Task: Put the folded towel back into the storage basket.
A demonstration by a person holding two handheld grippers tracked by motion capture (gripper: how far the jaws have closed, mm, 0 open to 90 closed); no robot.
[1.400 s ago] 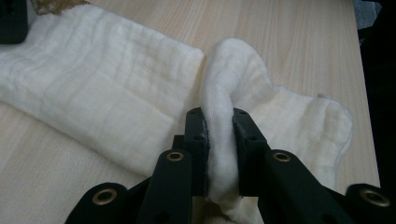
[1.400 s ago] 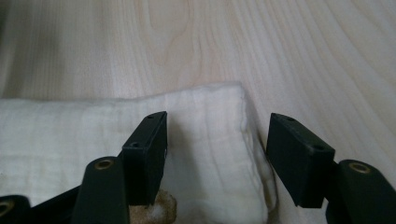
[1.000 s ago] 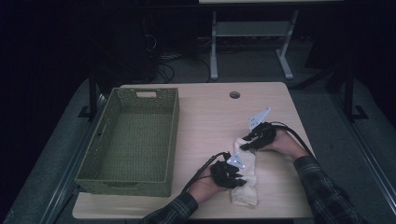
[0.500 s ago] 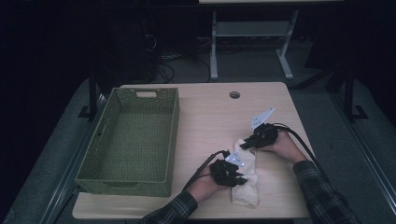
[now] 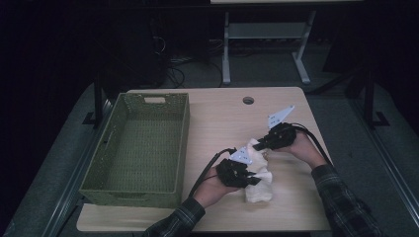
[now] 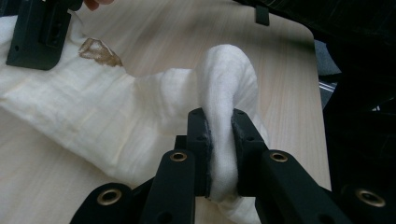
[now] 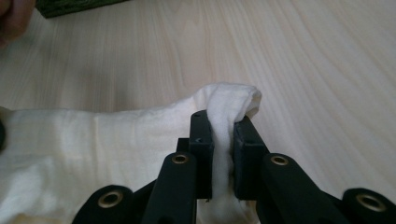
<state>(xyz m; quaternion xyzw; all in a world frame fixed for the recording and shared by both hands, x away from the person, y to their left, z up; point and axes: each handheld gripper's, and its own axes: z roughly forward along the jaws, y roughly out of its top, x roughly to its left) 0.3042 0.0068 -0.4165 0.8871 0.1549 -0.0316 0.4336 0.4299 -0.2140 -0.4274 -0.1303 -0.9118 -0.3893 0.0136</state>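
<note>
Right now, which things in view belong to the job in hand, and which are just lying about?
In the job:
- white cloth, pinched at two spots
- left gripper, shut on a fold
- right gripper, shut on another fold

Lying about:
- green woven basket, nothing in it
- table

Pale wooden table [image 5: 222,116] bears a green basket [image 5: 138,148]; white cloth [image 5: 259,185] beside it.

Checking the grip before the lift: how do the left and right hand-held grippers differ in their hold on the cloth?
The left hand-held gripper pinches a thick rounded fold of the cloth; the right hand-held gripper pinches a thinner, flatter fold. In the high view the left sits nearer the person, the right farther away. Both are shut on the cloth.
</note>
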